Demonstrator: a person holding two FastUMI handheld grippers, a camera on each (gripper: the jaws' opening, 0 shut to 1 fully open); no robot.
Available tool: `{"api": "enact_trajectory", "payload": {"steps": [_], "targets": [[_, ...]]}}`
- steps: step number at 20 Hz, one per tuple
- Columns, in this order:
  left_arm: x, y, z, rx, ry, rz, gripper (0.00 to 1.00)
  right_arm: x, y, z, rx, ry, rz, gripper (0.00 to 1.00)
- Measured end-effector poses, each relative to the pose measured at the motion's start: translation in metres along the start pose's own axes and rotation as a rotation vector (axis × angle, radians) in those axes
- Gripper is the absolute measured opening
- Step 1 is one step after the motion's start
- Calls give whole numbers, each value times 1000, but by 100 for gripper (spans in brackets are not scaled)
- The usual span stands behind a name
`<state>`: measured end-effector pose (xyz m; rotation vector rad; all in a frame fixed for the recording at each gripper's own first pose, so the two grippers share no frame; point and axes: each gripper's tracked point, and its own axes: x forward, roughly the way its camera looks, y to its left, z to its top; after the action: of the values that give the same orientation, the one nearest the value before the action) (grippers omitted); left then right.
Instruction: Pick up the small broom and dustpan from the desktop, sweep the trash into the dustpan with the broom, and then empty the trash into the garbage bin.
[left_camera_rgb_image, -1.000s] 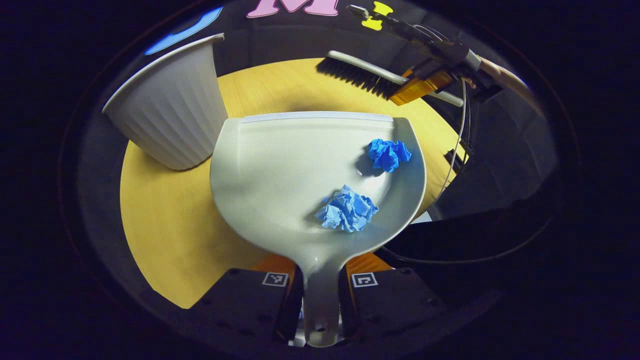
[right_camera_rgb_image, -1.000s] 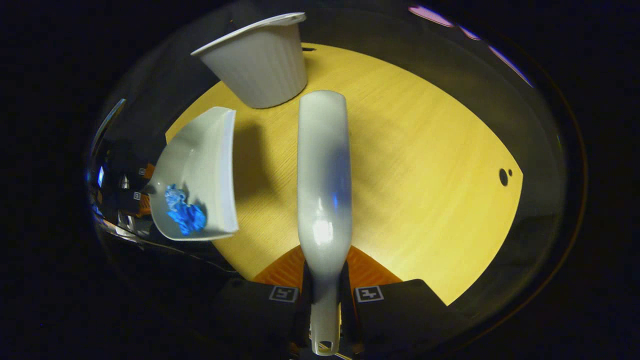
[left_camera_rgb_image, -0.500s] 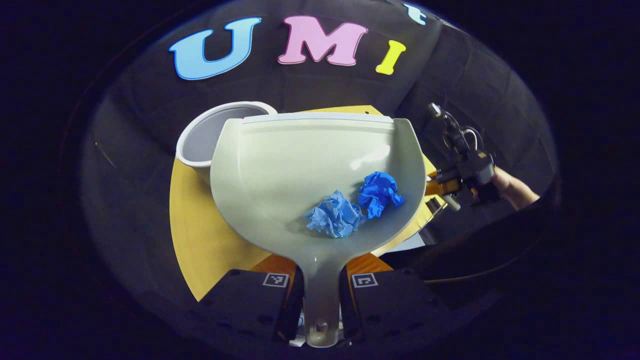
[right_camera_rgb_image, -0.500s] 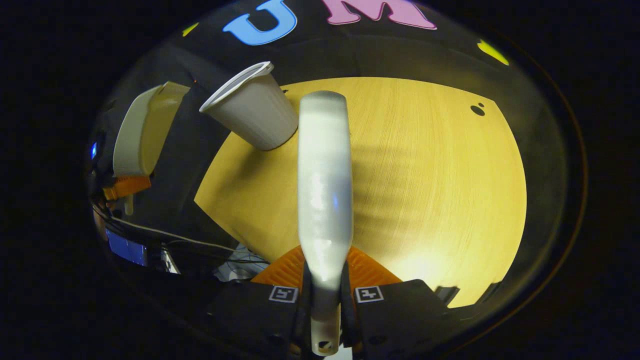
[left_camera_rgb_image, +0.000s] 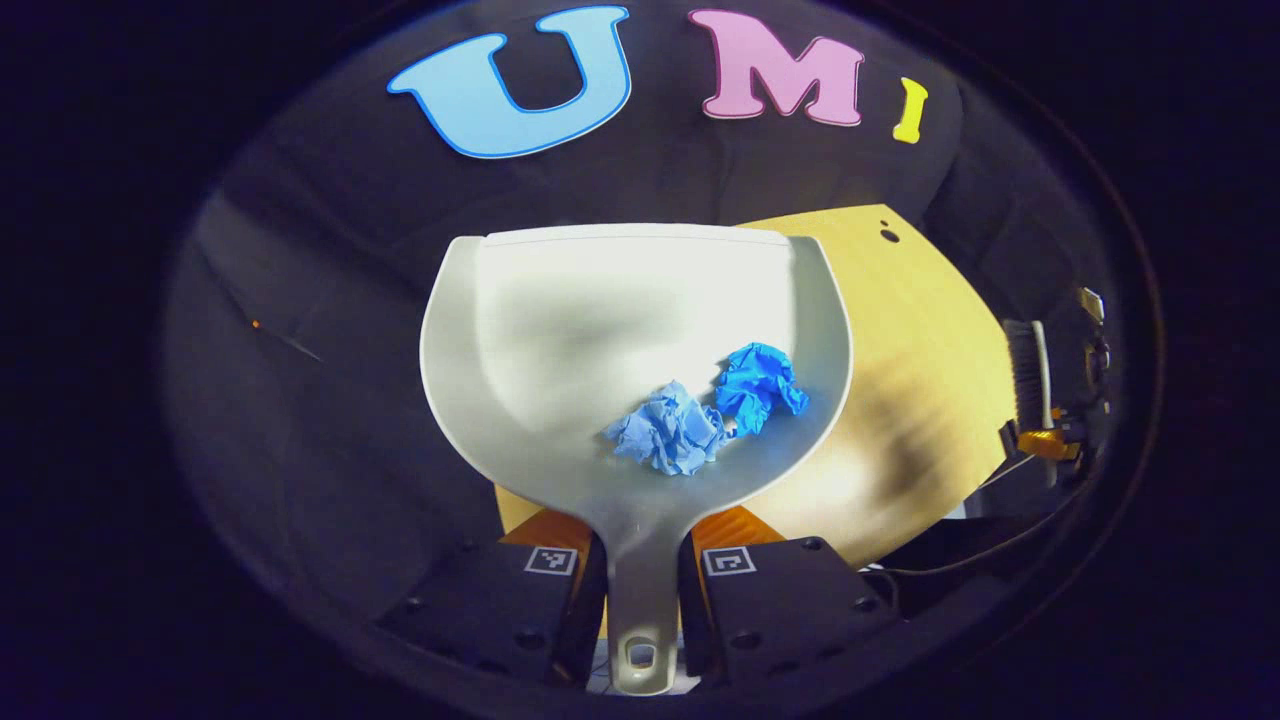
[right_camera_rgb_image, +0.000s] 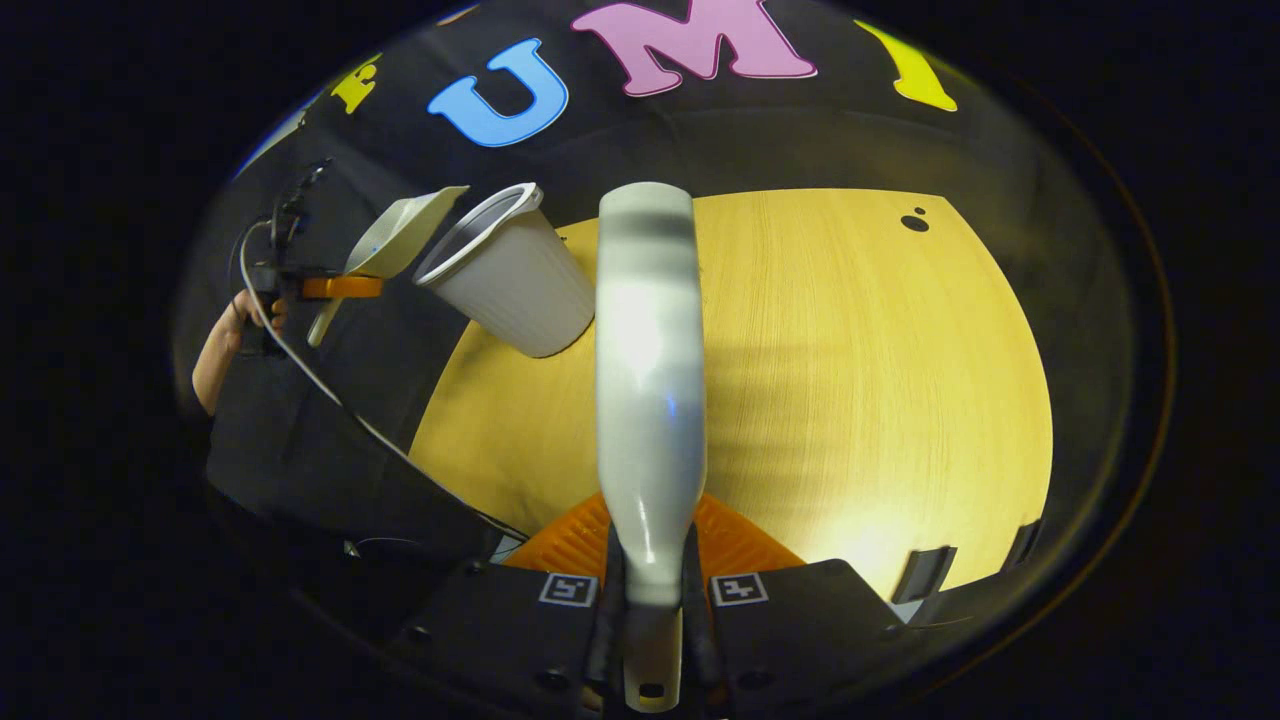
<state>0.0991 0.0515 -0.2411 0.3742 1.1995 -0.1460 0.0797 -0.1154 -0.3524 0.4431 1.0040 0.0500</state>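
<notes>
In the right gripper view, the bin (right_camera_rgb_image: 510, 270) stands at eleven o'clock on the table (right_camera_rgb_image: 850, 380), with the raised dustpan (right_camera_rgb_image: 395, 240) just beside its rim. From twelve to four o'clock the tabletop lies open; the broom (right_camera_rgb_image: 648, 380) blocks the centre line.

No legible word, number or brand.

Only signs: square black-and-white coded markers, patterns not decipherable.
- Left gripper view, lower centre: marker pair (left_camera_rgb_image: 553, 561) on the left gripper (left_camera_rgb_image: 640, 525).
- Right gripper view, lower centre: second marker pair (right_camera_rgb_image: 567, 589) on the right gripper (right_camera_rgb_image: 650, 520).
</notes>
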Motion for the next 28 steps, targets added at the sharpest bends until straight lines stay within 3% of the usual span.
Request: {"api": "enact_trajectory", "payload": {"steps": [3, 7, 10, 14, 15, 17, 20, 24, 28], "targets": [[-12, 9, 9, 164, 81, 131, 30, 0, 2, 0, 31, -7, -4, 28], [-25, 35, 27, 484, 166, 298, 31, 3, 6, 1, 78, -17, -13, 27], [-50, 59, 32, 647, 229, 440, 29, 4, 5, 2, 107, -35, -32, 27], [-68, 94, 52, 954, 234, 680, 29, 8, 13, 3, 161, -47, -29, 27], [-67, 100, 51, 995, 225, 707, 29, 9, 13, 3, 165, -48, -30, 28], [-65, 106, 44, 979, 217, 695, 30, 9, 12, 2, 161, -45, -35, 27], [-67, 98, 50, 869, 150, 659, 29, 9, 11, 4, 159, -46, -38, 27], [-56, 94, 49, 683, -1, 638, 29, 11, 12, 8, 150, -39, -28, 27], [-47, 83, 63, 564, -190, 595, 29, 18, 9, 26, 106, -26, -40, 27]]}}
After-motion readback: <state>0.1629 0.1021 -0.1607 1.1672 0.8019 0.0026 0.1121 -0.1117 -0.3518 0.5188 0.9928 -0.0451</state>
